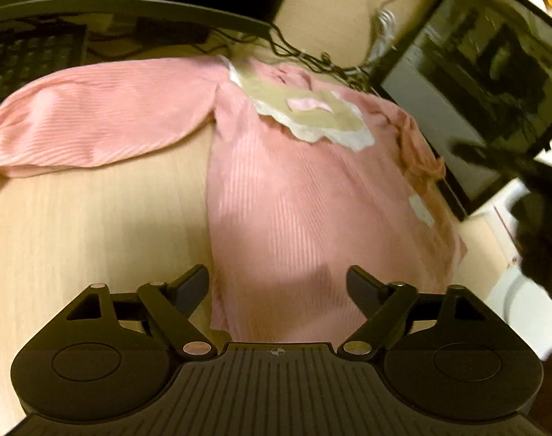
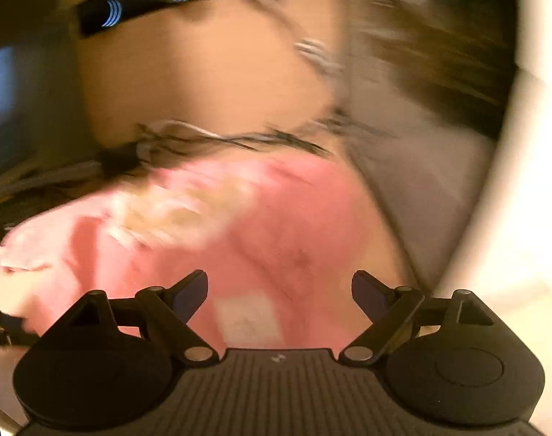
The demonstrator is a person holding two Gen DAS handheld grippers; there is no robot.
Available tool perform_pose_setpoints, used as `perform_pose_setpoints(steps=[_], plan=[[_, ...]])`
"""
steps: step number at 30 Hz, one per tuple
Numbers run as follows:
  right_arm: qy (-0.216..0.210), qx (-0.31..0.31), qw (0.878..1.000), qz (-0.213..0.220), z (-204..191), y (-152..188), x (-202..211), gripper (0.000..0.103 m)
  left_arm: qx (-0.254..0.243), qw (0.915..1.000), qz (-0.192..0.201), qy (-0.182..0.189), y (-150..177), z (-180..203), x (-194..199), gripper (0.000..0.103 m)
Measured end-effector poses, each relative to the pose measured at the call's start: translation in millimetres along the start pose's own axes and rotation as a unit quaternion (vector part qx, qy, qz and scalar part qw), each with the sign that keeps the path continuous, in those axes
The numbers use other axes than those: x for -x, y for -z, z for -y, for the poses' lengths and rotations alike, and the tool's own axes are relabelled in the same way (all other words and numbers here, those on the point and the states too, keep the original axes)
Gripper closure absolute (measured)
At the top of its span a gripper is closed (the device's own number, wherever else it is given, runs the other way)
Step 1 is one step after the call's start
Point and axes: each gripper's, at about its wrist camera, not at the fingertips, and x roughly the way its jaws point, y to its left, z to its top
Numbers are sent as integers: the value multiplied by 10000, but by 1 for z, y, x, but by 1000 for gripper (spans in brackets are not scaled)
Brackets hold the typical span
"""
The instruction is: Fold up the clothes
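Two grippers hover over one pink garment (image 1: 297,196), and we hold nothing yet. On our left gripper (image 1: 277,285) the fingers are spread wide, with the ribbed body of the garment lying flat on the wooden table (image 1: 94,225) between and ahead of them; its lower edge sits just in front of the fingers. One sleeve (image 1: 94,116) stretches away beyond the left finger, and the cream scalloped collar (image 1: 312,116) lies further ahead, slightly toward the right finger. On our right gripper (image 2: 279,289) the fingers are likewise spread and empty, with a pale label (image 2: 246,319) on the blurred pink cloth between them.

We judge the fabric thin, light and limp. It will sag and drag rather than hold a shape, so pinching a hem corner or the sleeve cuff should serve better than gripping mid-panel. Dark cables (image 1: 312,58) lie just beyond the collar and could snag.
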Motion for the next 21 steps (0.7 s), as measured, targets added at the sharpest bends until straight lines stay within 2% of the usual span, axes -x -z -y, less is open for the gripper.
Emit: perform_pose_setpoints(steps=[3, 5, 6, 9, 11, 14, 17, 18, 19, 20, 21], plan=[[379, -130, 9992, -87, 9, 29, 21, 19, -185, 9998, -43, 105, 3, 1, -9, 25], [449, -148, 9987, -173, 11, 44, 28, 40, -337, 9994, 12, 62, 3, 5, -13, 30], [414, -229, 9986, -237, 13, 49, 27, 44, -365, 9993, 14, 55, 4, 6, -13, 37], [435, -625, 9968, -238, 26, 56, 11, 44, -492, 9987, 16, -91, 6, 13, -18, 60], [478, -796, 9955, -192, 35, 56, -6, 43, -589, 9978, 70, -288, 9, 17, -18, 66], [327, -794, 9955, -393, 47, 56, -30, 41, -461, 9977, 109, -489, 9, 19, -18, 74], [50, -643, 9969, -451, 49, 54, -41, 40, -206, 9980, 100, -597, 8, 18, -16, 74], [-181, -621, 9967, -500, 48, 52, -42, 41, -93, 9980, 92, -623, 7, 17, -15, 64], [-375, -604, 9960, -545, 46, 51, -43, 47, -71, 9975, 117, -699, 8, 20, -15, 44], [-528, -509, 9955, -608, 42, 49, -44, 69, -52, 9969, 143, -777, 9, 22, -14, 40], [-669, -421, 9946, -667, 37, 47, -44, 84, -33, 9962, 169, -854, 11, 24, -14, 42]])
